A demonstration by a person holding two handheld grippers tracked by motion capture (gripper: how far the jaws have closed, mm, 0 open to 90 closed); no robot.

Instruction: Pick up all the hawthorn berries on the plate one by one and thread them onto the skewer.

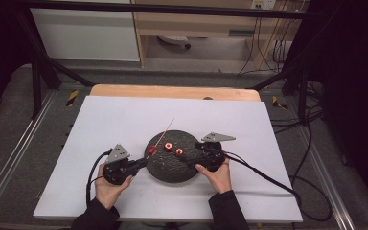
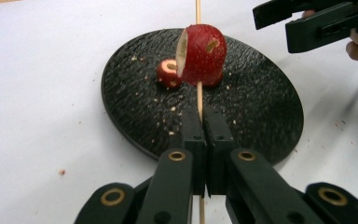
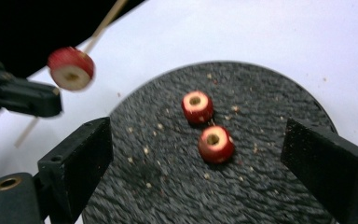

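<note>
The left claw [image 2: 200, 135] gripped a thin wooden skewer [image 2: 198, 95] carrying one red fruit slice [image 2: 203, 53], while the wide-open right claw [image 3: 193, 163] waited nearer two red cored pieces [image 3: 216, 143], at 12 o'clock on the round black plate [image 1: 172, 167].

Both forearms reach in low over the surface, the left gripper [image 1: 143, 162] with fingers [image 2: 193, 140] pressed tightly together, the right gripper [image 1: 191, 160] with fingers [image 3: 81, 154] spread wide apart, both angled inward.

We find no word, label, brand or number that can be read anywhere, neither on the grippers, the plate nor the white worktop [image 1: 124, 120].
</note>
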